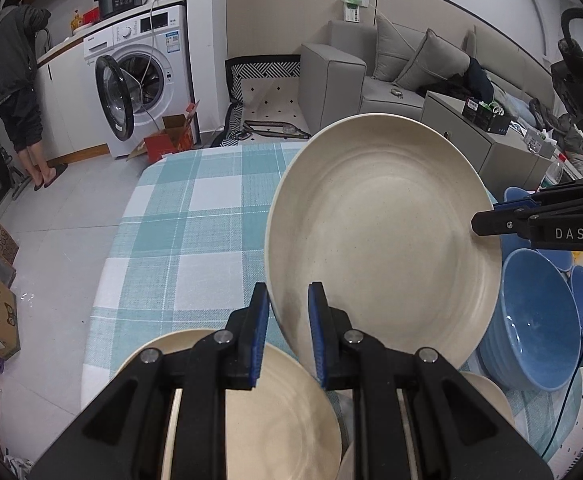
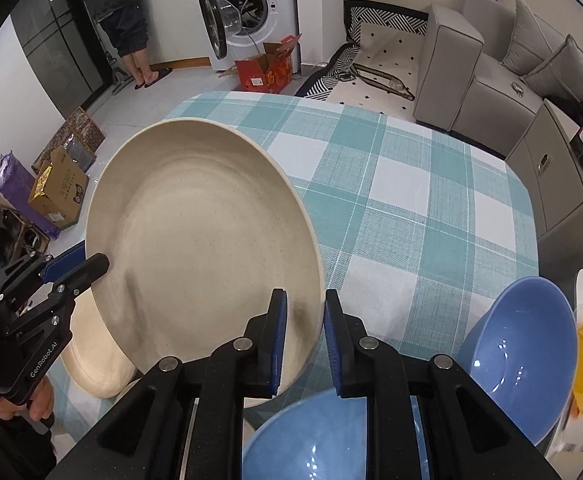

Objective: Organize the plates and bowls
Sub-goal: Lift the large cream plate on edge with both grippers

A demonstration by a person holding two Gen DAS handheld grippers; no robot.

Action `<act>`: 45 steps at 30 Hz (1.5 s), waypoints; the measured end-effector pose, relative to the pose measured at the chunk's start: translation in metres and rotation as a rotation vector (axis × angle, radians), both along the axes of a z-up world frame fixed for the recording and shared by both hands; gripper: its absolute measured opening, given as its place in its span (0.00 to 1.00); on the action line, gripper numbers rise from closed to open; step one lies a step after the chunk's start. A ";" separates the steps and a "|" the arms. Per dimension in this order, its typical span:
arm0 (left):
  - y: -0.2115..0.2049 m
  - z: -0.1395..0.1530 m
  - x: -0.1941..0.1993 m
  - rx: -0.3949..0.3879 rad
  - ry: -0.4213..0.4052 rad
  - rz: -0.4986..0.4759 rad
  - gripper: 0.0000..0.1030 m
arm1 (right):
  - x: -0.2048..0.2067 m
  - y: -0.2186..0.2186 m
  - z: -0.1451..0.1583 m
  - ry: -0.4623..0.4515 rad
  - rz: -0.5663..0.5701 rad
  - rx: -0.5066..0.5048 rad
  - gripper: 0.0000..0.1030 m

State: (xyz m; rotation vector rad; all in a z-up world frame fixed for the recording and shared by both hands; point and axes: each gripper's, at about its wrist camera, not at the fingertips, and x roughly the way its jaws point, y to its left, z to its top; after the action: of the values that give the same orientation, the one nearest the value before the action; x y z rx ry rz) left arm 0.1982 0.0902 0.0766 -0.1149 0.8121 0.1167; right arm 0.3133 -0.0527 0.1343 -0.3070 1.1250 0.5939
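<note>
A: While the cream plate (image 1: pixel 383 236) hung tilted above the checked tablecloth (image 1: pixel 195 216), both grippers had it by the rim. Left gripper (image 1: pixel 288 332): fingers narrow, pinched on the near-left edge, rim running between the blue pads (image 1: pixel 260 336). Right gripper (image 2: pixel 305 340): same narrow pinch on the opposite edge.

B: Noted. Anything under it?

A: Another cream plate (image 1: pixel 251 412) lay below the left fingers, flat on the cloth. Blue bowls (image 1: pixel 539 320) sat beyond the plate on the right gripper's side; in the right wrist view one blue bowl (image 2: pixel 323 440) was directly beneath those fingers and a second (image 2: pixel 523 360) just outside them.

B: How did it look to handle?

A: Judged stiff, no visible flex between the two grips. Surface matte and speckled, likely less slippery than glazed ware, but the rim was thin and curved, so each pad caught only a small patch. Probably moderate weight; breakable if it struck a bowl.

B: Best hold?

A: Opposite rim points, as taken. A single-edge pinch would let it swing.
</note>
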 end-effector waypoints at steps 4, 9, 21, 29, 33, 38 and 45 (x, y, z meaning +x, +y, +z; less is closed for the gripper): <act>-0.003 0.010 -0.016 0.011 -0.025 0.007 0.17 | -0.019 -0.003 0.015 -0.027 0.012 0.010 0.18; -0.007 0.017 -0.037 0.021 -0.050 0.009 0.17 | -0.043 -0.011 0.029 -0.057 0.025 0.023 0.18; -0.025 0.020 -0.084 0.038 -0.073 -0.004 0.17 | -0.102 -0.032 0.041 -0.089 0.032 0.033 0.18; -0.038 0.015 -0.112 0.058 -0.083 -0.010 0.17 | -0.141 -0.045 0.036 -0.109 0.034 0.031 0.18; -0.044 0.011 -0.119 0.068 -0.080 -0.021 0.17 | -0.151 -0.053 0.032 -0.111 0.032 0.036 0.18; -0.050 0.007 -0.124 0.071 -0.073 -0.034 0.17 | -0.155 -0.060 0.024 -0.100 0.030 0.031 0.18; -0.055 0.003 -0.132 0.079 -0.062 -0.042 0.17 | -0.165 -0.065 0.015 -0.087 0.040 0.025 0.18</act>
State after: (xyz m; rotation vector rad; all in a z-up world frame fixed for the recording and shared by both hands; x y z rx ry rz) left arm 0.0657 0.0349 0.0794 -0.0265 0.7468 0.1048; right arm 0.1484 -0.1182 0.1488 -0.3313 1.0296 0.6234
